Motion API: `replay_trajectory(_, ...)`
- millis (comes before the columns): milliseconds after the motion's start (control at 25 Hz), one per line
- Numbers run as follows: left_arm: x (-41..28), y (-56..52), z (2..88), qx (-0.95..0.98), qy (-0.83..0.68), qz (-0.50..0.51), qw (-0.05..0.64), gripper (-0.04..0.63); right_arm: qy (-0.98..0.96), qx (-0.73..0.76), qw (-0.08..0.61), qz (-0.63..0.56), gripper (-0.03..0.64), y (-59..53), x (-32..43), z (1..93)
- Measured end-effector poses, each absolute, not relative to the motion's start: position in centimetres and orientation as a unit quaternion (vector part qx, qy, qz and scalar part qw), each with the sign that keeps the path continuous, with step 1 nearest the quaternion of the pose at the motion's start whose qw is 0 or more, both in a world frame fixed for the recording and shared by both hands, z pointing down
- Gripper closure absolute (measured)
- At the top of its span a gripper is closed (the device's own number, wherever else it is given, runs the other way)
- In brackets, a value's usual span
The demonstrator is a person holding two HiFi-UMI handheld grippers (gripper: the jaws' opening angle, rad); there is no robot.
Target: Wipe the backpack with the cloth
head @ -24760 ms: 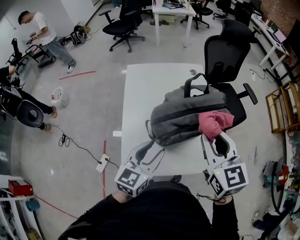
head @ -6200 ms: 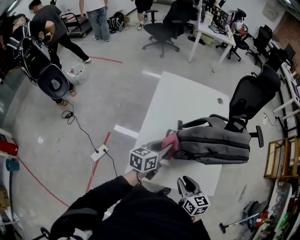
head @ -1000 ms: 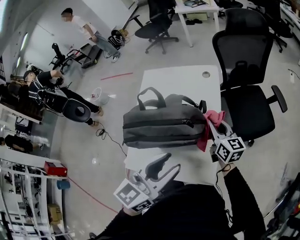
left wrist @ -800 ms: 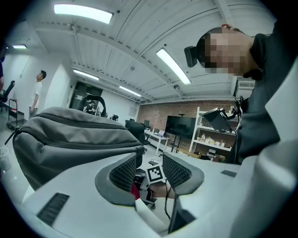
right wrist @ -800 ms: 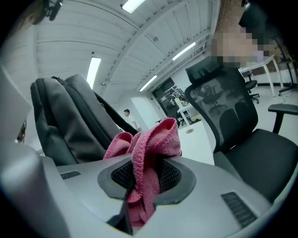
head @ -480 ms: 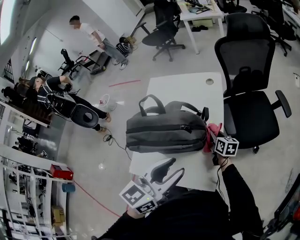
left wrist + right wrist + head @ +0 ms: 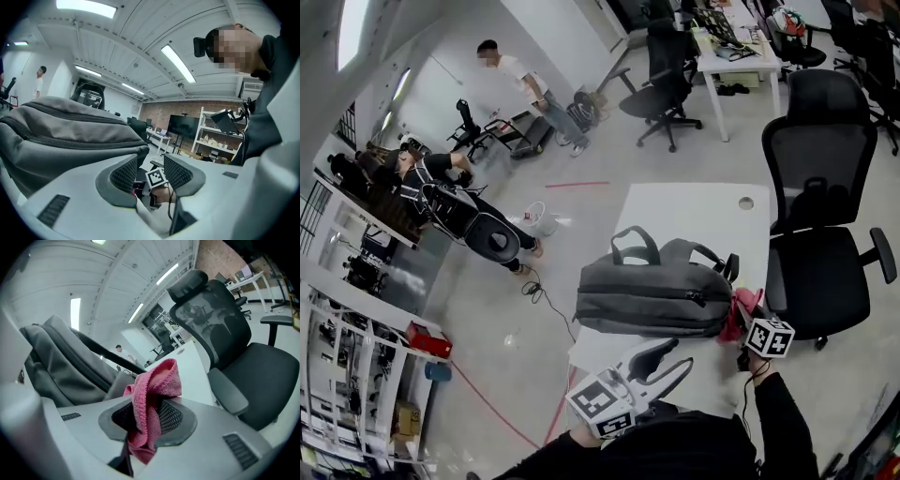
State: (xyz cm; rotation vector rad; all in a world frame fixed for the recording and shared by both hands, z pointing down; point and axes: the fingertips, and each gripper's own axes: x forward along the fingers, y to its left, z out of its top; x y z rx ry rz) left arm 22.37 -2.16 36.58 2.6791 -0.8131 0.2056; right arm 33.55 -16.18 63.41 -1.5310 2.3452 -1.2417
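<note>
Your right gripper (image 7: 149,417) clamps pink cloth (image 7: 157,380) at backpack (image 7: 652,298) end; your left gripper (image 7: 150,169) jaws apart, gripping nothing.

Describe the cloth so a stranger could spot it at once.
Find the white table with the grey backpack on it. At the backpack's end nearest the black office chair, the right gripper pinches the cloth: crumpled, pink, the only bright fabric there.
</note>
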Motion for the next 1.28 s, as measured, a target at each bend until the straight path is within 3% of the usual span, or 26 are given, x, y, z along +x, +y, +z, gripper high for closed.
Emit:
replay_trajectory(200,22.3,-2.7,37.1,0.94,-0.292,0.072,0.161,0.408,0.801,-0.48,0.13,-0.332,0.518,-16.7,34.0,53.3)
replay_trajectory(440,22.4,-3.3,37.4,0.94,-0.294,0.068,0.161,0.408,0.857,-0.423,0.249,-0.16,0.518,-12.8,34.3,35.3)
replay_trajectory(600,22.6,-3.4,37.5,0.939,-0.296,0.069,0.162,0.408,0.887,-0.364,0.273,-0.076,0.517,-8.7,32.5,28.6)
replay_trajectory(760,22.6,-3.6,37.5,0.934,-0.307,0.067,0.169,0.408,0.889,-0.395,0.218,-0.081,0.518,-9.8,31.1,32.9)
replay_trajectory(1000,22.7,-3.6,37.7,0.932,-0.31,0.069,0.175,0.408,0.835,-0.458,0.193,-0.234,0.517,-13.1,32.8,45.6)
replay_trajectory(1280,22.5,-3.5,38.0,0.934,-0.304,0.076,0.17,0.408,0.765,-0.52,0.07,-0.374,0.518,-14.2,34.0,61.5)
